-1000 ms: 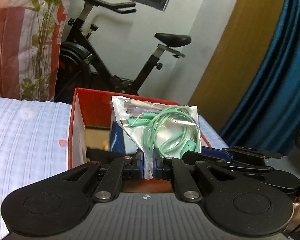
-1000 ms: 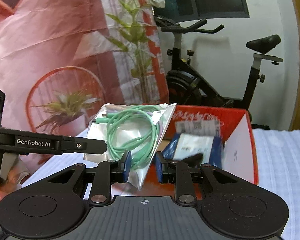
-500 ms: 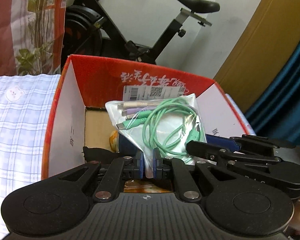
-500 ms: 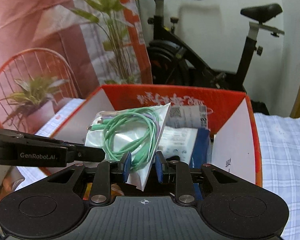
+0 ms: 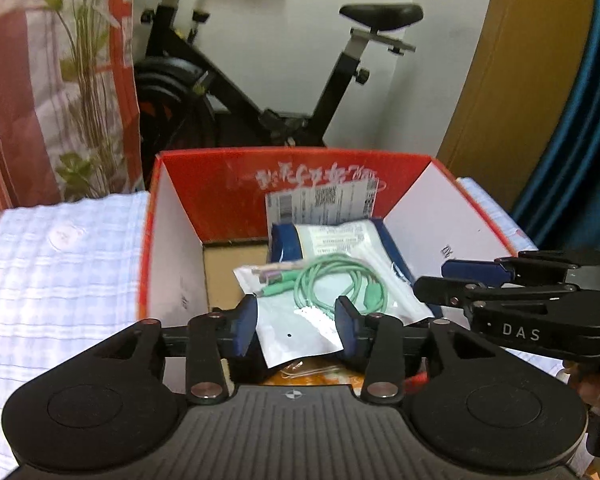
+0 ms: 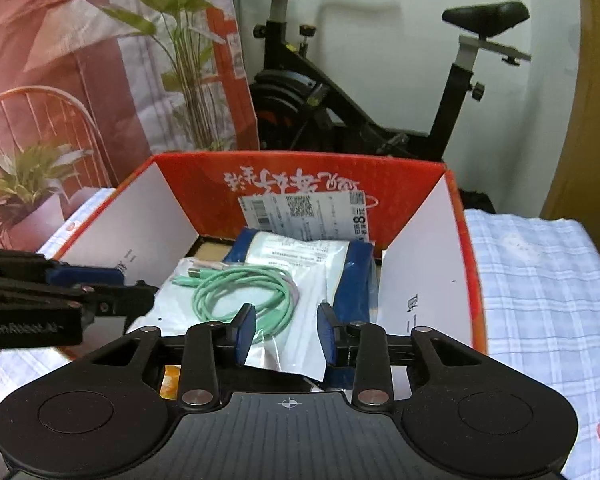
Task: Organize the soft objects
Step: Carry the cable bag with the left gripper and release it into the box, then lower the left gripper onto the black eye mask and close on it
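Behind the checked bedsheet (image 5: 60,280) stands one black exercise bike (image 5: 260,92). One red cardboard box (image 6: 308,184) holds one blue pouch (image 6: 356,280) under one clear cable bag (image 5: 300,320). Left gripper (image 5: 296,330) and right gripper (image 6: 286,330) are both opening; the bag lies between their pads, ungripped.

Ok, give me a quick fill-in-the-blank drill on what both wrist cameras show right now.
1. The clear bag holds a coiled ____ cable.
2. That bag lies inside the ____ cardboard box.
3. Behind the box stands a black exercise ____.
4. The left gripper and right gripper are opening; their pads do not ____ the bag.

Missing words: green; red; bike; press
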Available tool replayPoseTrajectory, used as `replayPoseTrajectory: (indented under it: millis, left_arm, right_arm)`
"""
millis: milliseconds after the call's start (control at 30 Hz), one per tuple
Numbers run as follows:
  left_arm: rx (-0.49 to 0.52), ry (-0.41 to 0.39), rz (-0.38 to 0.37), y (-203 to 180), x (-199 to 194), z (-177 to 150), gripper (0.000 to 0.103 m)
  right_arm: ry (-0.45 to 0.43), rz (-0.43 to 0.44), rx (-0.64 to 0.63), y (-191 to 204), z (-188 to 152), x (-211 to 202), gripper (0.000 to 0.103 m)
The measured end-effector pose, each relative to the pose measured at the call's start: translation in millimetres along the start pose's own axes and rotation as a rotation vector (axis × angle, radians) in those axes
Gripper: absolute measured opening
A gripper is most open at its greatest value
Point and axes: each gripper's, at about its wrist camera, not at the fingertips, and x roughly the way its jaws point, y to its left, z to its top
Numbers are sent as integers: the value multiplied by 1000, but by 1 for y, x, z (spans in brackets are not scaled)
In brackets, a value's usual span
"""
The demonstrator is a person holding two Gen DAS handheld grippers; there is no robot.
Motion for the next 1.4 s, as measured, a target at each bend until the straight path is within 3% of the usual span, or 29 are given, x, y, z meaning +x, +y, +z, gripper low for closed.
replayPoseTrajectory:
  millis: [333, 600, 867, 1033, 1233, 1400]
  left_arm:
    - [-11, -76, 8, 7, -72, -23, 46]
    - [-37, -63, 3, 17, -99, -62, 46]
    - [-98, 13, 7, 30, -88, -99, 46]
    - [-140, 56, -8, 25, -65, -116, 46]
    - [-133, 121, -18, 14, -36, -133, 47]
    - [-148, 120, -21, 18, -32, -139, 49]
  right_arm:
    - [-110, 85, -97, 23, -17, -68, 33]
    - [-112, 122, -141, 45, -45, -95, 33]
    - [-38, 147, -105, 54, -85, -78, 33]
    - [23, 151, 37, 39, -111, -54, 33]
    - [44, 89, 117, 15, -130, -42, 33]
    - [47, 39, 180, -19, -139, -47, 34]
